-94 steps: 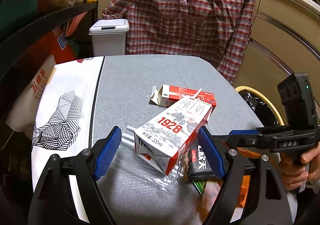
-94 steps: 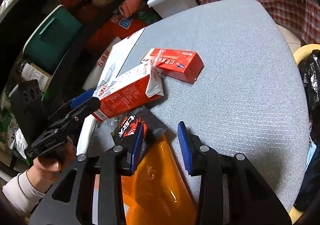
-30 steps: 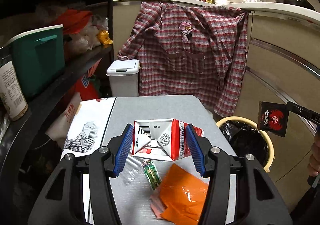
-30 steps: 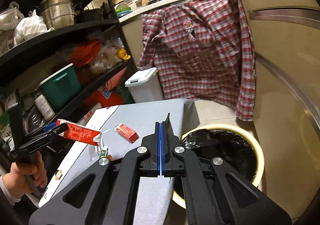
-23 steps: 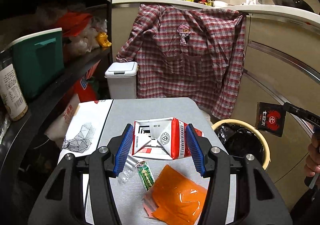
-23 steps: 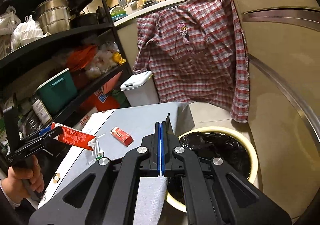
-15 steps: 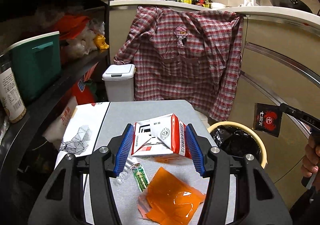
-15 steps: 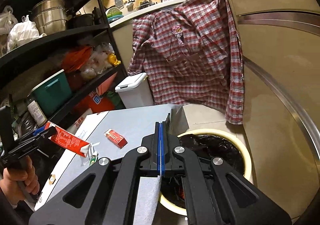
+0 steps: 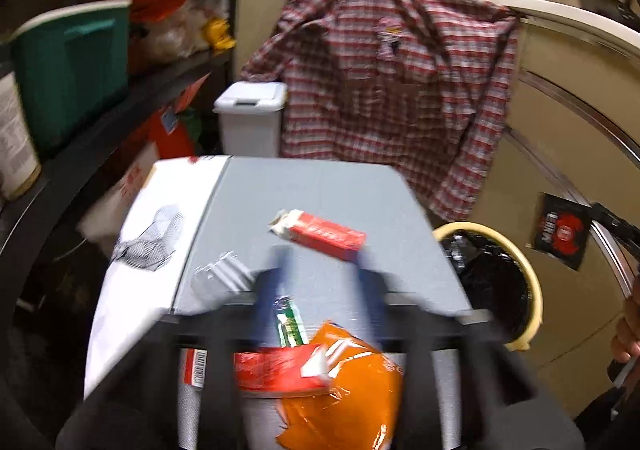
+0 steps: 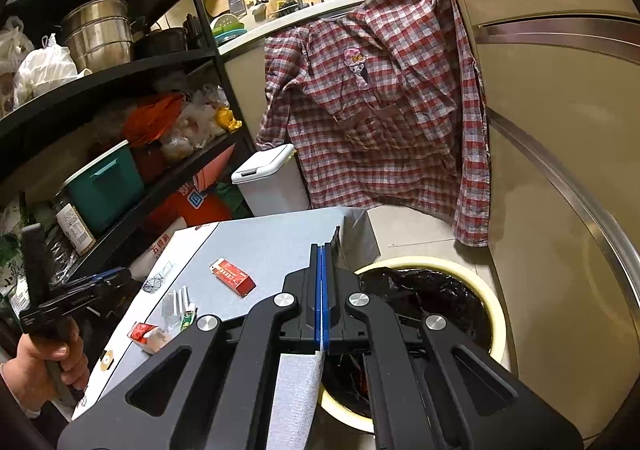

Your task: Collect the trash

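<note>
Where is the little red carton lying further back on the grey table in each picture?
Left wrist view: the small red carton lies mid-frame on the grey table, beyond the blurred gripper.
Right wrist view: same carton sits left of centre, lower down.
Shared landmark: the white lidded bin behind the table.

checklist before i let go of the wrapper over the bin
1. right tongs shut on black wrapper: ok
2. bin open, black liner in place: ok
3. black wrapper directly above the bin opening: cannot tell; the bin lies just ahead of and below the tongs
4. left tongs holding the milk carton: not ok; they are open and it lies on the table
5. left wrist view sharp: not ok, blurred
</note>
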